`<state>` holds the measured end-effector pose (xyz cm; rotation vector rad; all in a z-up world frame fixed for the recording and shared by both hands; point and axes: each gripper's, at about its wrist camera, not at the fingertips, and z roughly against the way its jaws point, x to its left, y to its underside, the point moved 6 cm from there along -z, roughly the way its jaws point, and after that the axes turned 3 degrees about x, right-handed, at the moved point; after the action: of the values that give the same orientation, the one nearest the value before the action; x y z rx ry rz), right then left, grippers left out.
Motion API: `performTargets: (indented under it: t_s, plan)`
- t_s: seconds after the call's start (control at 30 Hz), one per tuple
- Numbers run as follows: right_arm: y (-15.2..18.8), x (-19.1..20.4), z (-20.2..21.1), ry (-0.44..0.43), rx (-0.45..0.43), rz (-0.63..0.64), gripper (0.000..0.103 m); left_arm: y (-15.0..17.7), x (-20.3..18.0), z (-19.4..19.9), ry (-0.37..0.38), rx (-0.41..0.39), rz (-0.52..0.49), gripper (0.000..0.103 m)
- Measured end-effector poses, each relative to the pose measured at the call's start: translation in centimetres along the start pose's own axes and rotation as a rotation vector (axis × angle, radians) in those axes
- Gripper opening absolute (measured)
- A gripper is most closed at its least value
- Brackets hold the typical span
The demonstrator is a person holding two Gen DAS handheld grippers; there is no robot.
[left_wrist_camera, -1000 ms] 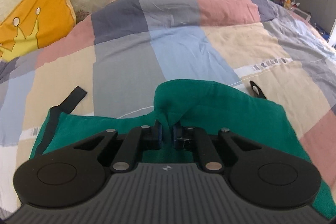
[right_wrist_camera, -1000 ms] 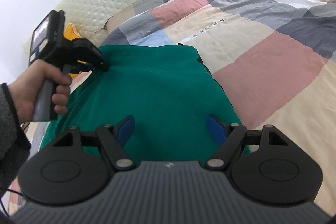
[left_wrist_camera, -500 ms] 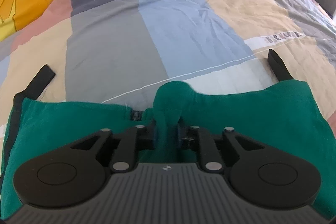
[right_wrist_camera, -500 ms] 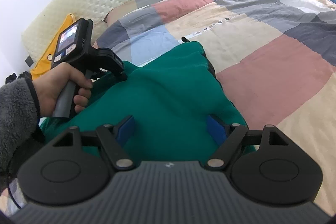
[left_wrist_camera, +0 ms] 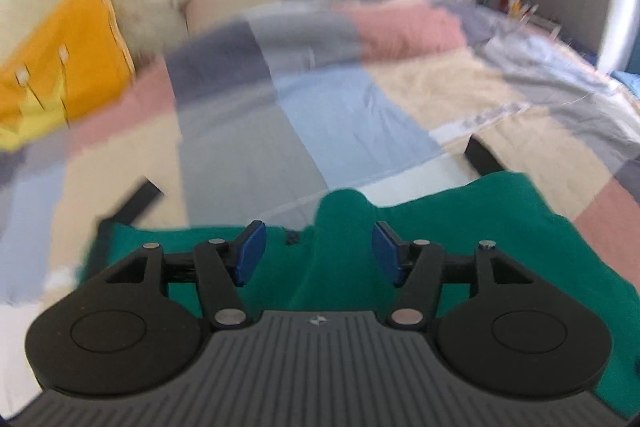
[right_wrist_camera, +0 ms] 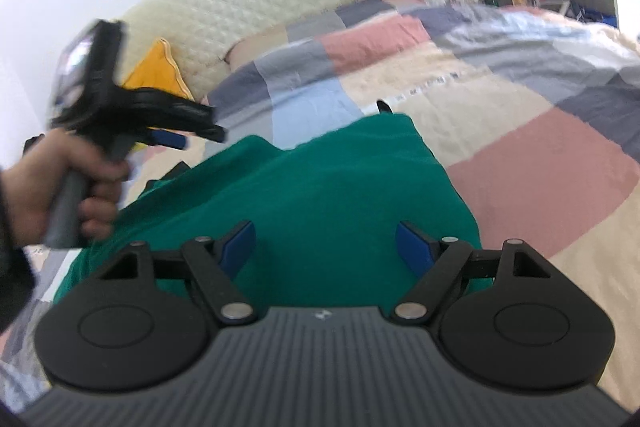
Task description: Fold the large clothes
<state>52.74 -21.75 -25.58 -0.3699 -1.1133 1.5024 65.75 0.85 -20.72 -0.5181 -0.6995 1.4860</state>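
Left wrist view: my left gripper (left_wrist_camera: 318,253) hangs over the near edge of the green garment (left_wrist_camera: 500,227), which lies on the patchwork quilt (left_wrist_camera: 340,115); my blue pads (left_wrist_camera: 250,251) are parting, and a raised ridge of the green cloth stands between them, untouched by either. Right wrist view: my right gripper (right_wrist_camera: 326,247) hovers above the same garment with its fingers wide apart and gripping nothing, while beyond the garment's far-left edge my left hand (right_wrist_camera: 60,187) grips the handle of the left gripper.
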Motion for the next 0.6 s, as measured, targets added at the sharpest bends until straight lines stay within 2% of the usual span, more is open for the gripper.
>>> performTargets:
  t_s: [0.13, 0.4, 0.47, 0.6]
  plan:
    - [0.3, 0.5, 0.4, -0.014, -0.014, 0.008, 0.08, 2.2, 1.2, 6.0, 0.01, -0.085, 0.002, 0.065]
    - [0.3, 2.5, 4.8, -0.005, -0.124, 0.083, 0.08, 8.2, 2.2, 15.7, 0.063, -0.151, 0.032, 0.065]
    - [0.5, 2.7, 6.0, -0.01, -0.147, 0.075, 0.08, 9.9, 1.8, 18.1, 0.048, -0.178, 0.008, 0.065]
    - [0.7, 3.4, 8.0, -0.016, -0.149, 0.048, 0.08, 12.9, 1.0, 21.6, 0.118, -0.192, 0.018, 0.065]
